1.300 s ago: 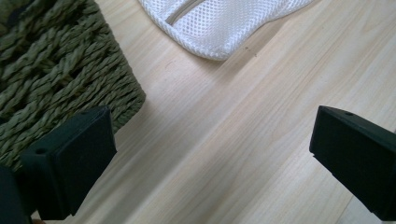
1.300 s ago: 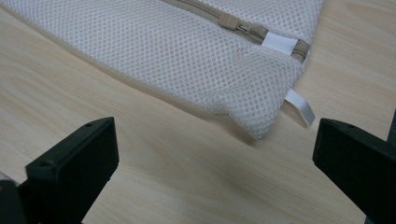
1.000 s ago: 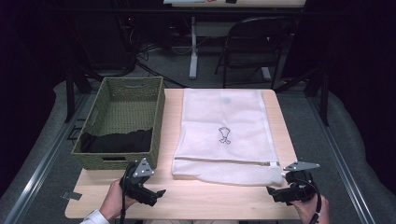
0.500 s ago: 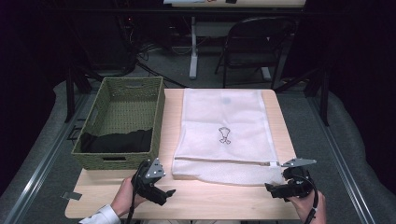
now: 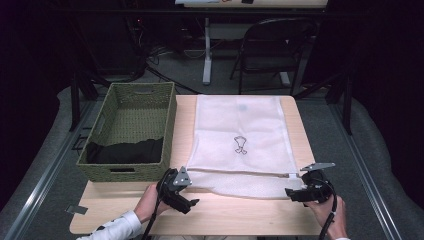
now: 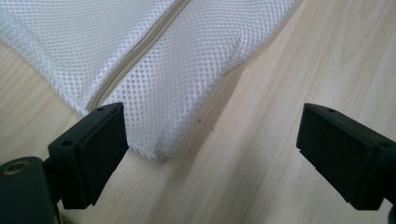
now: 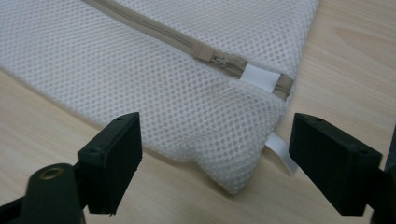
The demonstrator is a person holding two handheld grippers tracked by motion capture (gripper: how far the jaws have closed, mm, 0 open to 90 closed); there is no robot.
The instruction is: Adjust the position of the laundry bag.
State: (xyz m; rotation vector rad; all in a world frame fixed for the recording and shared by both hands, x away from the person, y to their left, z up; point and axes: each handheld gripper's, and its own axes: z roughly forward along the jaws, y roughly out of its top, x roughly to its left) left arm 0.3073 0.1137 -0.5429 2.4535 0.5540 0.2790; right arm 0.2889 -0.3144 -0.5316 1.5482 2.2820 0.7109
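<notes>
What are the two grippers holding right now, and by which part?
Nothing is held. Both the left gripper and right gripper have open jaws, just closing, each around a near corner of the white mesh zippered laundry bag.

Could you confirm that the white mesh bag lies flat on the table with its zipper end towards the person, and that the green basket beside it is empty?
Not quite: the basket is not empty. The high view shows a black cloth in its near end. The mesh bag does lie as you say.
</notes>
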